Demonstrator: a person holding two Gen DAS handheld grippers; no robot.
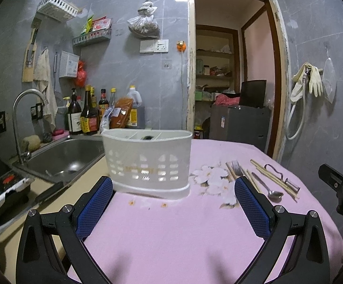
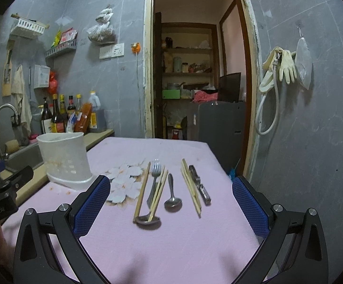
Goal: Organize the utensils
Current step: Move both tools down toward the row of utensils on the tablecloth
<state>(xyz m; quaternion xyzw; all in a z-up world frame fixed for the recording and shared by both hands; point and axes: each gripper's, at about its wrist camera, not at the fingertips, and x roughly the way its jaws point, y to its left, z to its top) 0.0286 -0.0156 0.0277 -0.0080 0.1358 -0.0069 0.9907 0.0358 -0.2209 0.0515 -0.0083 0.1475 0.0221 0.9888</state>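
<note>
Starting from zero: we see both grippers, left gripper (image 1: 173, 203) and right gripper (image 2: 171, 203), spread wide and empty; metal fork (image 2: 155, 168), spoons, wooden chopsticks (image 2: 190, 187) all outside white perforated plastic caddy (image 1: 147, 163).

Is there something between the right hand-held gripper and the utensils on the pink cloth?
Nothing visible. The right hand-held gripper is open, and only bare pink cloth lies before the fork, spoons and chopsticks.

Holder (image 2: 63, 159) on table (image 2: 171, 248) left; fork (image 2: 154, 177), spoon (image 2: 172, 196), chopsticks (image 2: 191, 188) right.
</note>
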